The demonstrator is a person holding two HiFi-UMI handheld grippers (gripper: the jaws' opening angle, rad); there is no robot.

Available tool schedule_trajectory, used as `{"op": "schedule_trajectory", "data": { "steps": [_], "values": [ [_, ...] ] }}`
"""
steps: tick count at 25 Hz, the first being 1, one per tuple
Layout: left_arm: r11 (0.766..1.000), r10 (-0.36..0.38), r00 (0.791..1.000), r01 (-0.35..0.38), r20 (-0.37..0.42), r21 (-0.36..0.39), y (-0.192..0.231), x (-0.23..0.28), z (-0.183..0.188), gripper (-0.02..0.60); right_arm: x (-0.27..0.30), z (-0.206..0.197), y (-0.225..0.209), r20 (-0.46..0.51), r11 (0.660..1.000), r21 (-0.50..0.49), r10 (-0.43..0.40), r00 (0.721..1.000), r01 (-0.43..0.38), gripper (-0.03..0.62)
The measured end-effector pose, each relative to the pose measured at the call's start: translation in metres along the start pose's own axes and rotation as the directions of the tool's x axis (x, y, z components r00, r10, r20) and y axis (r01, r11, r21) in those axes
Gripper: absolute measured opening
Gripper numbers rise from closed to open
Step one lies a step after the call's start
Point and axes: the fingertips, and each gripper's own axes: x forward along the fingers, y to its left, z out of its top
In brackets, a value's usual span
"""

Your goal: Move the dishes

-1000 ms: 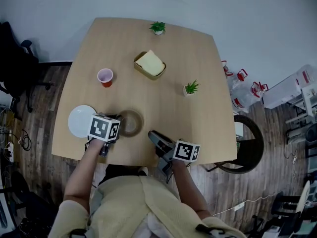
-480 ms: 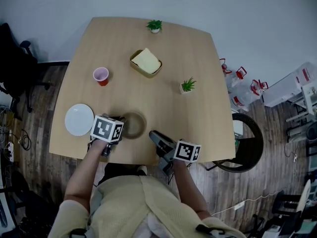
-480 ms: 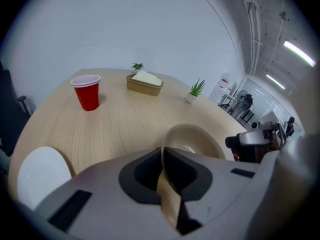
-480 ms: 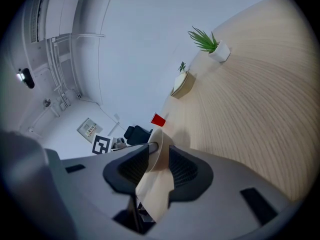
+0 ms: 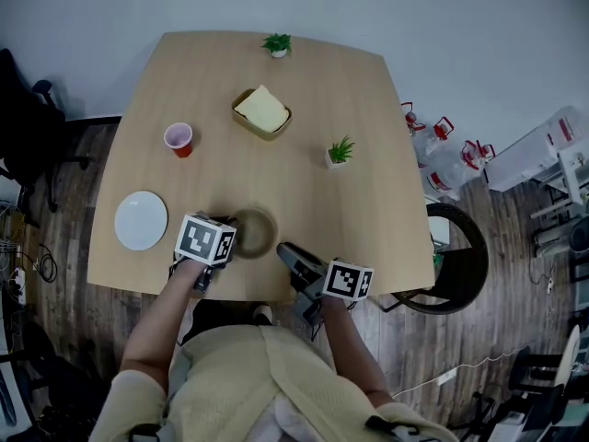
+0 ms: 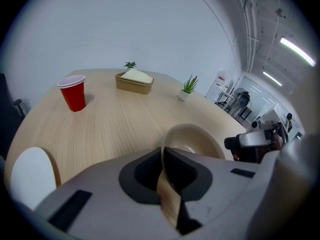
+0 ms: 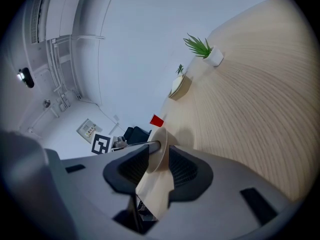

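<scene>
1. My left tongs [image 5: 230, 232] were clamped on the left rim of the bowl [image 5: 257, 232], and my right tongs [image 5: 284, 249] were closed on its right rim. The bowl was close to the near edge of the desk [image 5: 313, 191], about midway along it. I could not tell whether it was clear of the wood.
2. Both grips were thin bites on a smooth, curved rim. If one hand had run ahead of the other, the rim could have twisted out of one pair of tongs and the bowl could have tipped or dropped.
3. So near that edge, a slip toward me could have sent the bowl onto the floor.
4. The plate [image 5: 141, 219] lay toward the near-left corner, apart from the bowl. A careless swing that way could have knocked it.
5. The cup [image 5: 178, 139] stood well apart by the left edge, so I judged it a small risk.
</scene>
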Motion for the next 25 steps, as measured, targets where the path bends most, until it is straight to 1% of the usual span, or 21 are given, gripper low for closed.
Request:
{"op": "schedule_trajectory", "data": {
  "steps": [5,12,14,19,21,22,25],
  "values": [
    [1.000,0.003,1.000,-0.003,0.003,0.001,-0.007,0.005,0.000,0.025,-0.009,0.002,-0.003,0.013,1.000,0.005,-0.003,1.000,0.003,0.133],
    [1.000,-0.025,0.999,0.025,0.030,0.001,-0.019,0.011,0.004,0.026,-0.017,0.002,-0.005,0.016,1.000,0.005,-0.009,1.000,0.009,0.133],
    [1.000,-0.030,0.998,0.030,0.047,0.001,-0.021,0.012,0.006,0.026,-0.019,0.003,-0.007,0.017,1.000,0.004,-0.012,1.000,0.012,0.133],
    [0.997,-0.070,0.992,0.073,0.105,-0.024,-0.028,0.008,0.011,0.029,-0.021,0.001,-0.006,0.009,1.000,-0.005,-0.014,1.000,0.014,0.133],
    [0.997,-0.067,0.990,0.069,0.124,-0.017,-0.028,0.006,0.013,0.031,-0.021,0.001,-0.005,0.005,1.000,-0.012,-0.010,1.000,0.010,0.133],
    [0.998,-0.062,0.989,0.064,0.134,-0.012,-0.028,0.004,0.014,0.037,-0.020,0.001,-0.004,0.003,1.000,-0.016,-0.009,1.000,0.009,0.133],
    [0.999,-0.046,0.985,0.049,0.169,-0.014,-0.024,-0.004,0.017,0.080,-0.018,0.004,0.001,0.002,1.000,-0.029,-0.003,1.000,0.003,0.133]
  ]
}}
